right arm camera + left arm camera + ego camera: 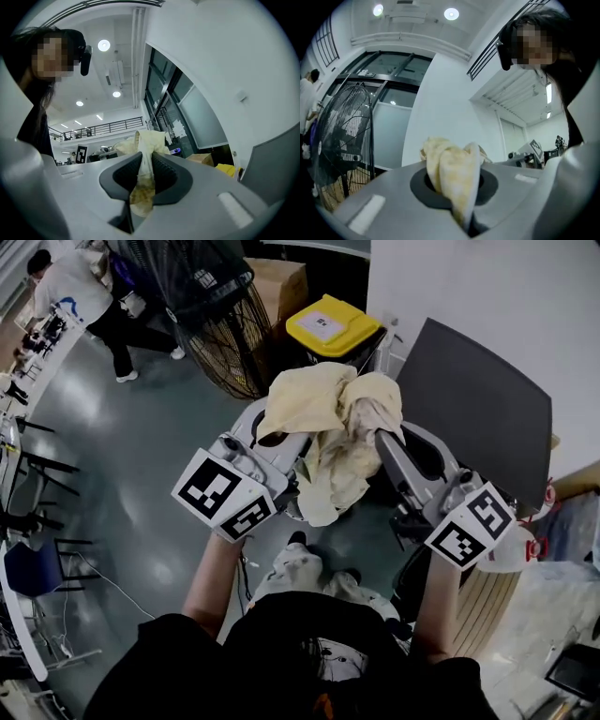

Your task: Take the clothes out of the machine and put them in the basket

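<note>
Cream cloth (333, 437) held aloft by both claws, on the carry-to-basket step.

Head view: the cloth hangs bunched between my left gripper (267, 432) and right gripper (394, 442), on the near side of the yellow-lidded bin (328, 326). It is soft, crumpled and pale yellow. I judge it is out of the machine. Next I must swing both claws together to the basket, which I can't pick out for certain, then release. Left gripper view: the jaws are clamped on a thick fold of the cloth (454, 173), with the rest billowing above. Right gripper view: the jaws pinch a narrower twisted strip, dingy at its lower end, left of the bin.
</note>
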Available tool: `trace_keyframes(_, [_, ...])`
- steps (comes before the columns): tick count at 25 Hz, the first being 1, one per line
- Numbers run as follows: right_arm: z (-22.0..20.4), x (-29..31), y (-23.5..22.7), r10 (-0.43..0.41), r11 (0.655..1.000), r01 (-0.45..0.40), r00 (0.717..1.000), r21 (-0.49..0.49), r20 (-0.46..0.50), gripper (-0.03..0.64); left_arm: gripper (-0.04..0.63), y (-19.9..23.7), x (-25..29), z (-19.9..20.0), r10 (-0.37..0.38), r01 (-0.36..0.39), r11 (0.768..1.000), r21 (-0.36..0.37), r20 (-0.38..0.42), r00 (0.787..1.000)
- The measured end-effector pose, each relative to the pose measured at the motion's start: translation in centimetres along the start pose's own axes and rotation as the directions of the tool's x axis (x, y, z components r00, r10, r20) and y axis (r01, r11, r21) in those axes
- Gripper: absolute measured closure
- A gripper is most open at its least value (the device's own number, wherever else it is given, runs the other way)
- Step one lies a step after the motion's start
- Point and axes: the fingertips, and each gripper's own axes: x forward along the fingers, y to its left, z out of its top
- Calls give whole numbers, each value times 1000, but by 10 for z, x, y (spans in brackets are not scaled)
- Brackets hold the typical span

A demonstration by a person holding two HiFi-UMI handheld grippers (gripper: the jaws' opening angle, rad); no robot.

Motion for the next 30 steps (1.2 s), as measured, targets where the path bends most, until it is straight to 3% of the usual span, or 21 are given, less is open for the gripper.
trace_keyframes(4, [-29,43,2,-27,1000,26,998,-7,-63,535,583,42,-19,-20,1,-3,999,-38,-41,999])
trace_keyframes(8, [-74,76,-12,-76,996,82,989,42,-125,535,583,79,-31,-65,-15,7,998,-59,-130,991])
trace_keyframes(11, [-117,87,-28,-138,984,158,970,88,-201,535,584,96,-37,-114,-47,33,998,-60,-232,972])
trace_keyframes(13, [-150,93,-41,-181,970,215,949,110,-258,535,583,107,-41,-150,-72,58,997,-52,-318,945])
trace_keyframes(19, [-266,94,-78,-287,908,390,845,153,-452,535,583,123,-60,-274,-168,139,986,-95,-528,833])
trace_keyframes(24, [-355,81,-110,-337,873,480,725,90,-601,535,583,119,-76,-372,-248,178,969,-173,-662,708])
trace_keyframes(30, [-453,57,-135,-355,848,529,594,19,-722,534,583,105,-94,-478,-268,205,962,-183,-785,558])
